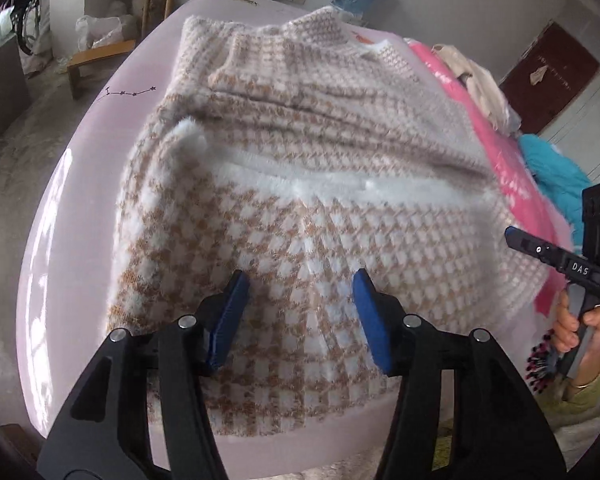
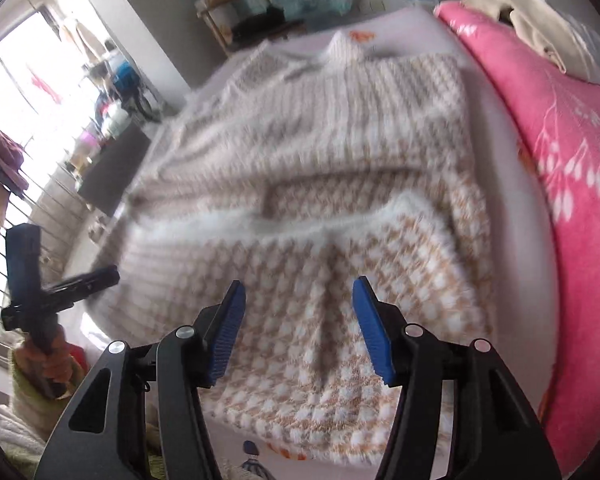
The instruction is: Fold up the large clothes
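Left wrist view: sweater (image 1: 300, 184) lies folded on bed (image 1: 76, 216); left gripper (image 1: 300, 292) hovers near hem, jaws apart. Right gripper (image 2: 298, 300) likewise apart, empty.

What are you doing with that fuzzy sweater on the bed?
A person is folding the fuzzy checked sweater on the pale bed sheet, using a gripper in each hand. Its bottom part is already folded up over the middle. Right now the left gripper and right gripper are both open above the sweater, holding nothing. A pink blanket lies beside it.
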